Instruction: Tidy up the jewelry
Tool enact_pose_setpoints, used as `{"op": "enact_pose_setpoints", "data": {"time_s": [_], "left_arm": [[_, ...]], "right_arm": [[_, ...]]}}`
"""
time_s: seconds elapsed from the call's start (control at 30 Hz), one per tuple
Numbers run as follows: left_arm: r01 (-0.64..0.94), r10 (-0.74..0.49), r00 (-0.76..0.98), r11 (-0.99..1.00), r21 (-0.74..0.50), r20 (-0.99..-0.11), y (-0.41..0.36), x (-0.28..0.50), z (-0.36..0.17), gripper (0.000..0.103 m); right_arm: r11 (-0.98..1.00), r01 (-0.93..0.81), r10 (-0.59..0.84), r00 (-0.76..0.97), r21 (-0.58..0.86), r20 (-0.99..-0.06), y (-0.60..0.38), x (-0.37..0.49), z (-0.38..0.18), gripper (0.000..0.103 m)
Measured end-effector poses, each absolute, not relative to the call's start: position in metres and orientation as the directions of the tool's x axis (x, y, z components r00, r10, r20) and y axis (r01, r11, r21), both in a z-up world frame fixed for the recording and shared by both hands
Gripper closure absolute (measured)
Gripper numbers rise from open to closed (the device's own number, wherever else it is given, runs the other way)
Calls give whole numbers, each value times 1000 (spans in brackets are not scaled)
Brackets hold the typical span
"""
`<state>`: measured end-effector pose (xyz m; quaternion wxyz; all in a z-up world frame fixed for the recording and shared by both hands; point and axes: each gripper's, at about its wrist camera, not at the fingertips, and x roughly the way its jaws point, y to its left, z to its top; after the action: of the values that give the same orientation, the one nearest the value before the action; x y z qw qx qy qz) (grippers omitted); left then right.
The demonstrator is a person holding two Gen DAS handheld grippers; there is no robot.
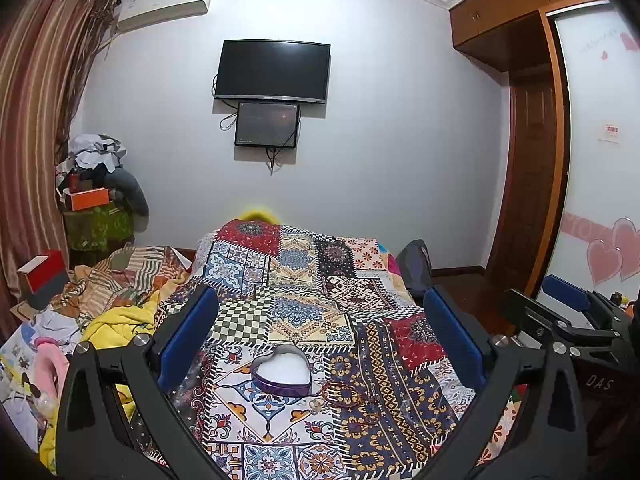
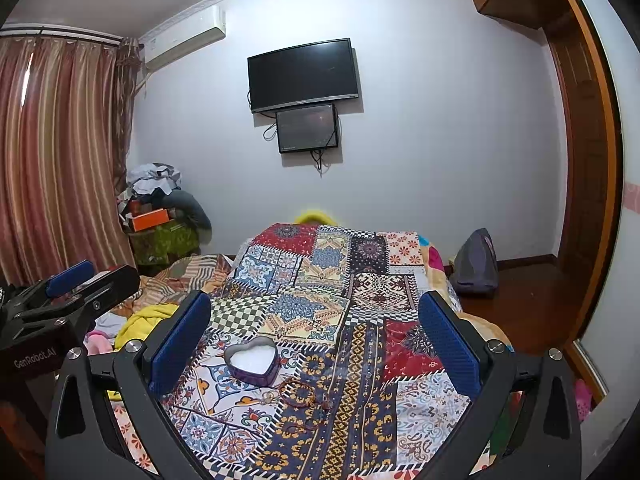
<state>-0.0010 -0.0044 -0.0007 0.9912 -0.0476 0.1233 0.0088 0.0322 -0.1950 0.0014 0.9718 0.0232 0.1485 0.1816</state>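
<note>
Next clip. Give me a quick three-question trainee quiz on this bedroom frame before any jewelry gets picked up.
1. True or false: the heart-shaped box on the patchwork bedspread has its lid on.
2. Multiple choice: in the left wrist view, where do the dark red bracelets lie relative to the box? A) inside it B) beside it on the right, on the bedspread C) behind it, toward the wall
3. Fill in: the left claw and the right claw are both ____, holding nothing.

Key:
1. False; it is open and shows a white lining.
2. B
3. open
</note>
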Motion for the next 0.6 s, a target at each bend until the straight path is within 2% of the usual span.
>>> {"op": "enact_pose_setpoints", "data": {"time_s": [0.43, 0.6], "left_arm": [[-37, 11, 966, 995, -97, -259, 2, 5, -6, 0], [-56, 27, 956, 995, -88, -292, 6, 16, -13, 0]], "right_arm": [[933, -347, 358, 883, 91, -302, -191, 39, -6, 0], [936, -340, 351, 876, 93, -331, -190, 47, -13, 0]]}}
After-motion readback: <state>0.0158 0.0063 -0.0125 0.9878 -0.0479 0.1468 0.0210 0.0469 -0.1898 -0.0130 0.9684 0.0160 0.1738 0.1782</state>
